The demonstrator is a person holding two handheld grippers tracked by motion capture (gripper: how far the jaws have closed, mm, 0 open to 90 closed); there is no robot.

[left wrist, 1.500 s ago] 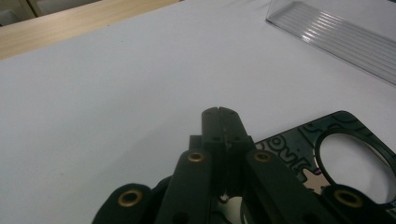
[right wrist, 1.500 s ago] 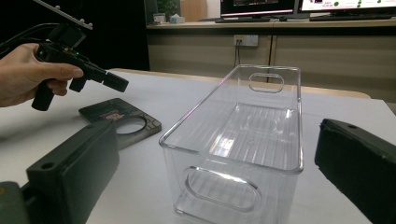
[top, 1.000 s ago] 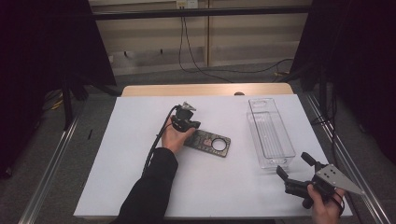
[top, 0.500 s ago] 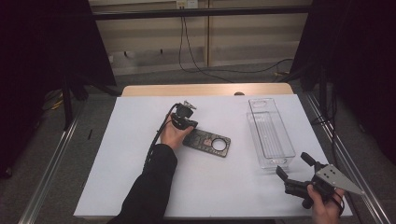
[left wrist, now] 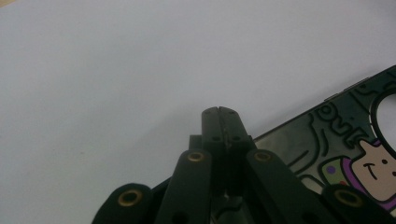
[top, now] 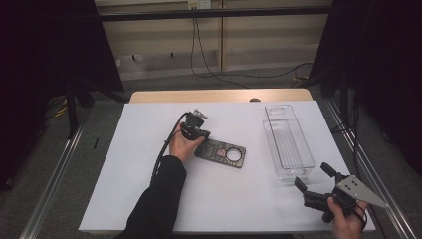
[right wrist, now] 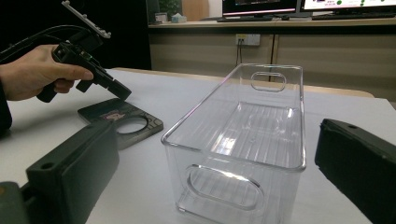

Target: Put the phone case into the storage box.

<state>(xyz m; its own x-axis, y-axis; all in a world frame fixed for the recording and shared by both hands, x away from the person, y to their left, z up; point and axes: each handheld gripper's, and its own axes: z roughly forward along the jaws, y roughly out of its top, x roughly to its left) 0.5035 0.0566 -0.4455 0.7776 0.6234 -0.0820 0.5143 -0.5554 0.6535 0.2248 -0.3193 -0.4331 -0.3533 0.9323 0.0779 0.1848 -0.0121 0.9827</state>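
A dark phone case point(top: 221, 153) with a round cut-out and cartoon print lies flat on the white table. My left gripper point(top: 202, 141) is held at the case's left end, tilted down toward it. Its jaws are shut with nothing between them point(left wrist: 221, 112), and the case point(left wrist: 355, 140) lies just to their right. From the right gripper view the left gripper point(right wrist: 119, 92) hovers just over the far end of the case point(right wrist: 122, 122). My right gripper point(top: 312, 175) stands open near the table's front right corner, its jaws point(right wrist: 215, 168) framing the near end of a clear plastic bin point(right wrist: 243, 140).
The clear bin point(top: 287, 142) stands lengthwise on the right side of the white table point(top: 139, 179), empty. A cable trails from the left gripper along the sleeve. Metal rails run beside both table edges.
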